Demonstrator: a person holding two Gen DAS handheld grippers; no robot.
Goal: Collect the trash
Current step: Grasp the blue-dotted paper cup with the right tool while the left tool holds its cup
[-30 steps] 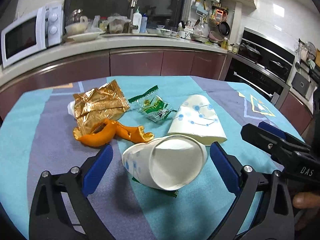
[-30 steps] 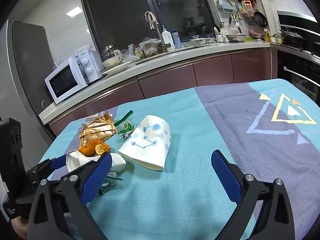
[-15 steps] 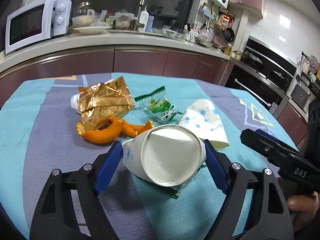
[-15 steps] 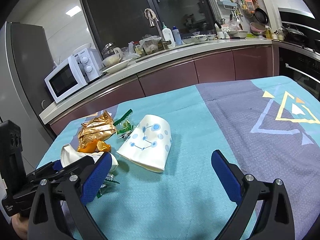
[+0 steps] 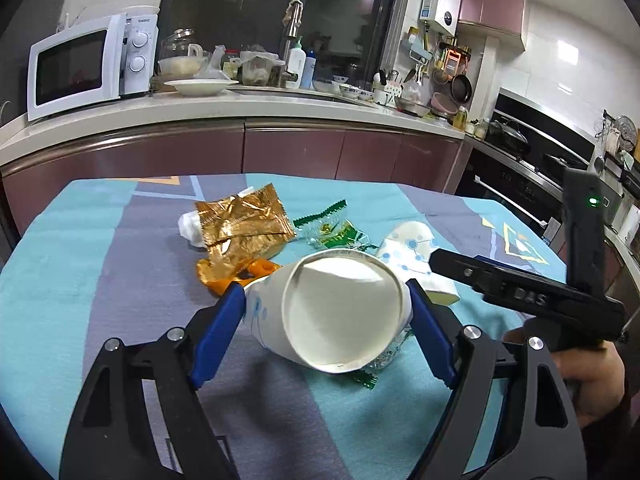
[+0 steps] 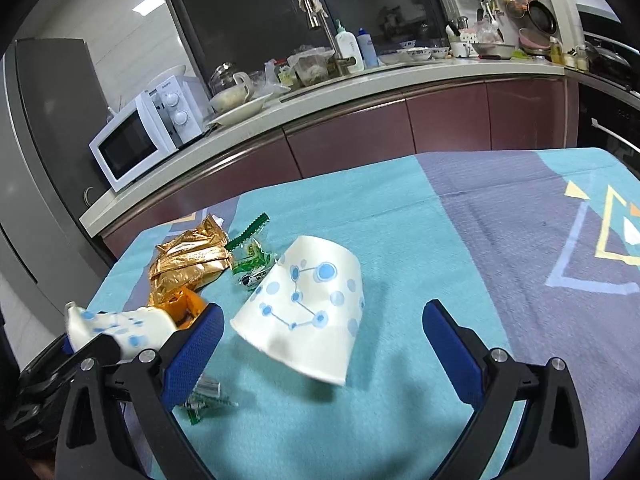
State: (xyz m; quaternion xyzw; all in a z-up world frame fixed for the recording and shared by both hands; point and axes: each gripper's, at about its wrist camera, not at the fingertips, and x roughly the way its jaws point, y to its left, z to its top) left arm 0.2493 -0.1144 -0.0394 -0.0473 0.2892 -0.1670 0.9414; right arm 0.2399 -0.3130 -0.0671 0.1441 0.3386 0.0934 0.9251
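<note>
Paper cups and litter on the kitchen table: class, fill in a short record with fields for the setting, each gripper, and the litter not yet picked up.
setting: table with a teal and purple cloth
left gripper: shut on paper cup, lifted, mouth toward camera
right gripper: open, nothing held, pointed at second paper cup
second paper cup: on its side
other litter: gold wrapper, orange peel, green wrappers

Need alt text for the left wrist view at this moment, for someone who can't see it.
The left gripper is shut on a white paper cup, its open mouth facing the camera, above a teal and purple tablecloth. Behind lie a gold wrapper, orange peel, green wrappers and a second cup; the right gripper reaches in from the right.
</note>
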